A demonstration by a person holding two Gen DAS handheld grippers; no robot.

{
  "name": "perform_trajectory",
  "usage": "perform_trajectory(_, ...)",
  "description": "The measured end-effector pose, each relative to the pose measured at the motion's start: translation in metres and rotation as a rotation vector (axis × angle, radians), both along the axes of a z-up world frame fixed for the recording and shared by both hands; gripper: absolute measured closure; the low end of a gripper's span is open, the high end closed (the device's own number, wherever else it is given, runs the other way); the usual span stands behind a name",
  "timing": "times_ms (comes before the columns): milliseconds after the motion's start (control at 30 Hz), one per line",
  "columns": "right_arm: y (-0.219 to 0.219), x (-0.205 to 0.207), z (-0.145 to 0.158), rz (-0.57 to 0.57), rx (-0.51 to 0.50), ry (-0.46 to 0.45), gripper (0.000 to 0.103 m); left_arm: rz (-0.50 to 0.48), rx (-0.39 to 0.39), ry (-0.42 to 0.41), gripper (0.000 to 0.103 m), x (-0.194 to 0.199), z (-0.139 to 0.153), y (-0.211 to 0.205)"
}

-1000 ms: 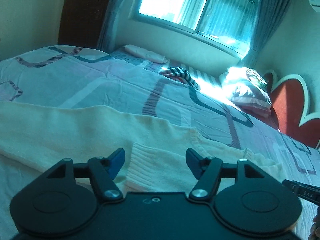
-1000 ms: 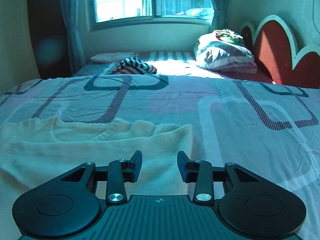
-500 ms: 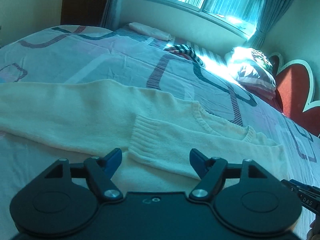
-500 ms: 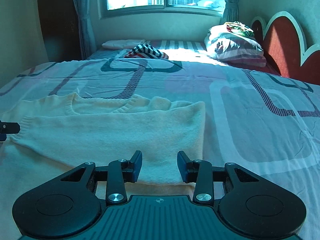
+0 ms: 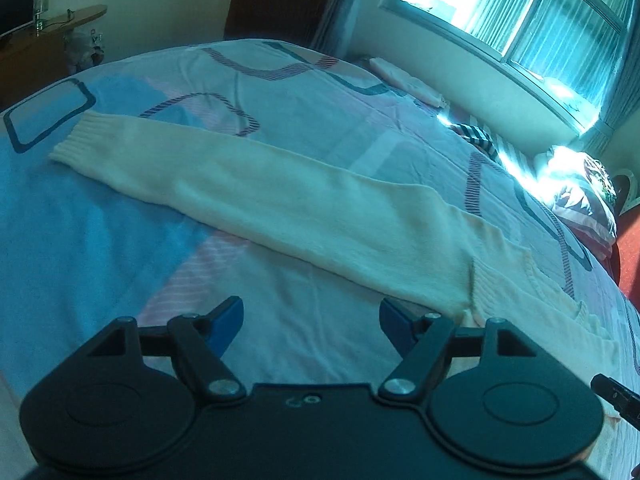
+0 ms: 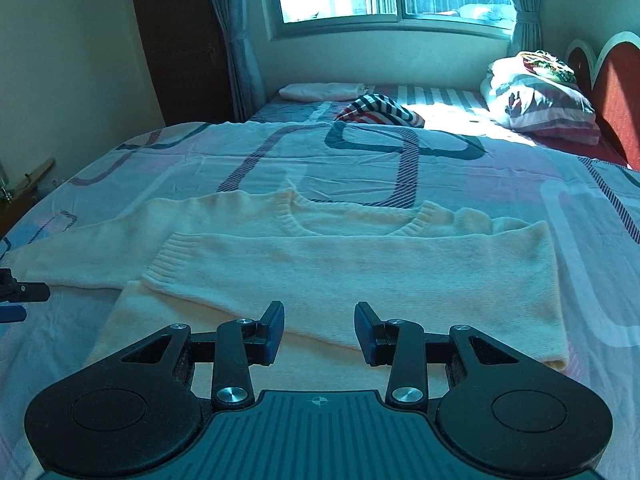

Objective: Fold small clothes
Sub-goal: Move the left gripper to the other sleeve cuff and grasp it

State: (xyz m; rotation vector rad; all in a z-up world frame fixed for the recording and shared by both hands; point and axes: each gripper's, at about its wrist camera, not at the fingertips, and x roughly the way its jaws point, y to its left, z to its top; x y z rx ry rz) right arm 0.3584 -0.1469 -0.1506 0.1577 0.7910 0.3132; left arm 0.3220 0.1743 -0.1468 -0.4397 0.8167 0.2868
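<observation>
— Bedspread [image 5: 120, 220] underneath, cream sweater [image 6: 360, 264] flat on it; unfolded sleeve [image 5: 260, 192] stretching up and left ahead of left gripper [image 5: 311, 322].

— Nearer than right gripper [image 6: 319, 332]?

— Yes. Both sets of jaws apart, gripping nothing.

The left black plastic hand-held gripper [image 5: 311, 322] has blue fingertip pads [image 5: 226, 322], round side discs and silver screws. The right black hand-held gripper [image 6: 319, 330] adds a ribbed base with a small crosshair mark.

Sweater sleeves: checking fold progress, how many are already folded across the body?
1. One sleeve lies folded across the sweater's chest; the other sleeve is stretched out flat on the bedspread.
</observation>
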Motion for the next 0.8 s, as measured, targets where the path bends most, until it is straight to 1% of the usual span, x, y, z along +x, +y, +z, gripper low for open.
perform_trajectory(267, 0.069, 0.008, 0.002, 0.013, -0.009, 0.026, 0.064, 0.032, -0.023, 0.014, 0.03, 0.0, -0.008, 0.061)
perform_trajectory(400, 0.102, 0.021, 0.003, 0.021, -0.018, 0.03, 0.064, 0.057, -0.036, 0.019, 0.03, 0.0, -0.011, 0.09)
perform_trajectory(533, 0.126, 0.033, 0.001, 0.025, -0.028, 0.034, 0.063, 0.085, -0.059, 0.01, 0.031, -0.002, -0.013, 0.114)
perform_trajectory(633, 0.137, 0.041, -0.003, 0.02, -0.038, 0.043, 0.059, 0.109, -0.103, -0.008, 0.031, -0.004, -0.016, 0.131)
perform_trajectory(700, 0.141, 0.044, -0.007, 0.016, -0.05, 0.052, 0.054, 0.12, -0.142, -0.028, 0.03, -0.004, -0.018, 0.14)
perform_trajectory(800, 0.143, 0.048, -0.014, 0.009, -0.071, 0.063, 0.054, 0.146, -0.196, -0.063, 0.03, -0.003, -0.021, 0.15)
